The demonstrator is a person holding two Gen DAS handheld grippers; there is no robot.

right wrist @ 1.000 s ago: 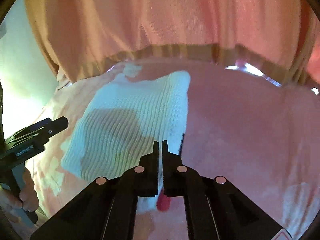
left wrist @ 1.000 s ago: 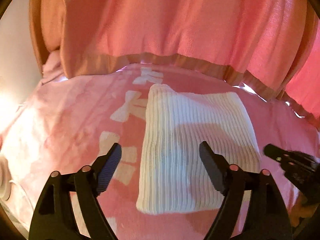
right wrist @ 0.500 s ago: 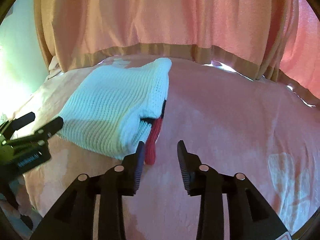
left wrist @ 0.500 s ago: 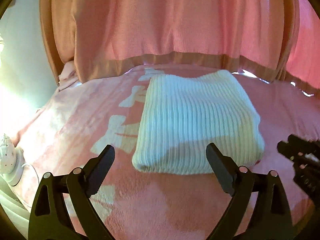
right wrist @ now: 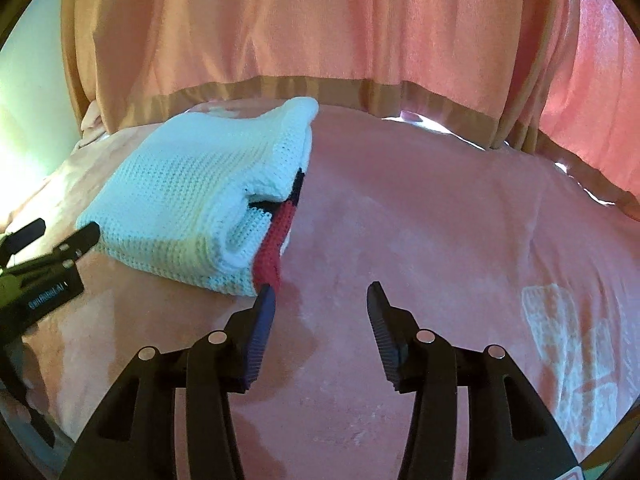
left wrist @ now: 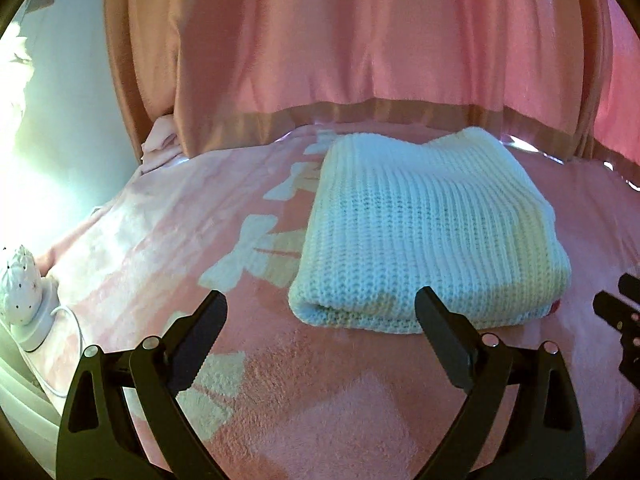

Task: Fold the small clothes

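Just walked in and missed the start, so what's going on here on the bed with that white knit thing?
A person is folding small clothes with a handheld tool in each hand. The white knit garment lies folded in a neat bundle on the pink blanket, with a red and dark trim showing at one edge. The left tool and the right tool are both open and hold nothing, just short of the bundle. A pink curtain hangs behind. The fold looks done.

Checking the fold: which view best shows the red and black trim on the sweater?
Right wrist: the red and black trim runs along the folded sweater edge. Left wrist shows only a red sliver at the sweater's corner.
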